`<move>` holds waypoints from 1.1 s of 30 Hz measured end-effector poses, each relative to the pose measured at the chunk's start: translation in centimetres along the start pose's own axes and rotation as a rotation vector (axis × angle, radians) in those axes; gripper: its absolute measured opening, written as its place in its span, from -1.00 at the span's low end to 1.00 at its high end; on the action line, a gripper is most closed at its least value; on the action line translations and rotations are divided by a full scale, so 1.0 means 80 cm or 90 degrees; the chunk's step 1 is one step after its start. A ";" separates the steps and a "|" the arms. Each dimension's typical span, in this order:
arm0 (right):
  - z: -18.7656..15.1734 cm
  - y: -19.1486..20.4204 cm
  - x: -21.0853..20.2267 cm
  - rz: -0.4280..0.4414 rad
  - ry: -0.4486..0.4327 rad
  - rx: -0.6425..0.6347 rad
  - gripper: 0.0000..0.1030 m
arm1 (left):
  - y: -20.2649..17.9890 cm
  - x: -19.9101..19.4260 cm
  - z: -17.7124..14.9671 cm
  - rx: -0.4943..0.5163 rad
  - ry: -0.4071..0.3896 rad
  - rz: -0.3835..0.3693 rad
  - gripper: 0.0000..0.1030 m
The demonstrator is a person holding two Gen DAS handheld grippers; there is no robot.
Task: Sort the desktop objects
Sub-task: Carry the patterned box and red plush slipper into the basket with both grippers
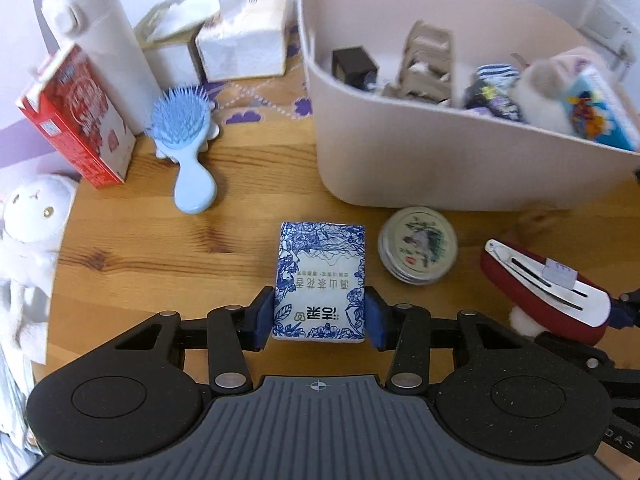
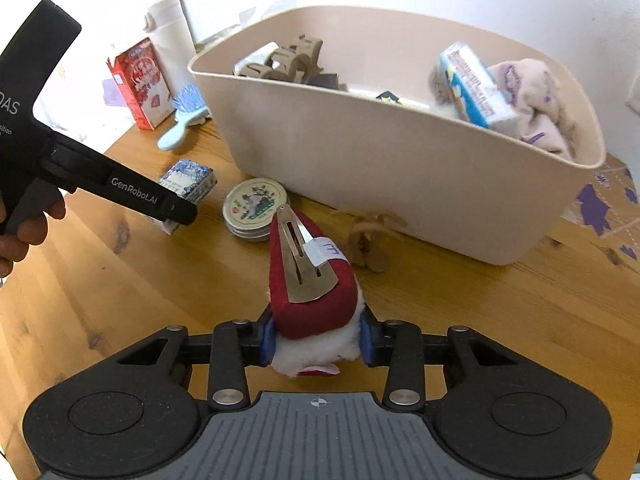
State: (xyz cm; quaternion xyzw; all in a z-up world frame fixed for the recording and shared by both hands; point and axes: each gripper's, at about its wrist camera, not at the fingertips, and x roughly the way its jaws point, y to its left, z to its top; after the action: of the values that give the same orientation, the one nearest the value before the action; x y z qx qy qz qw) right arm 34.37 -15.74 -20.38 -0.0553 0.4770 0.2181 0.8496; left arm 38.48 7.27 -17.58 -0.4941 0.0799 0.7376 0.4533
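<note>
My left gripper (image 1: 319,316) is shut on a blue-and-white tissue pack (image 1: 320,264), its blue pads pressing the pack's two long sides. The same pack (image 2: 188,178) shows in the right wrist view, at the tip of the other gripper. My right gripper (image 2: 317,342) is shut on a red plush hair clip (image 2: 312,280) with a metal snap and white fur trim. That clip (image 1: 548,292) also shows at the right of the left wrist view. A beige bin (image 1: 400,152) holding several items stands behind both grippers.
A round tin (image 1: 418,244) lies between pack and clip, close to the bin. A blue hairbrush (image 1: 184,136), red carton (image 1: 76,120), white bottle (image 1: 100,40) and tissue box (image 1: 244,40) stand far left. A white plush toy (image 1: 28,216) sits at the table's left edge. A brown bow (image 2: 370,236) lies by the bin.
</note>
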 end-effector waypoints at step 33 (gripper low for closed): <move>-0.008 0.051 -0.232 -0.107 -0.199 -0.024 -0.30 | -0.018 -0.270 -0.036 0.140 -0.194 -0.072 -0.09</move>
State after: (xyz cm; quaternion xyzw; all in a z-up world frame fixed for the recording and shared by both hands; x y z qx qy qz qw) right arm 23.83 -18.14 -4.78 -0.0766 0.3288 0.1615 0.9273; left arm 43.65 -6.27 -1.22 -0.3280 0.0629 0.7639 0.5521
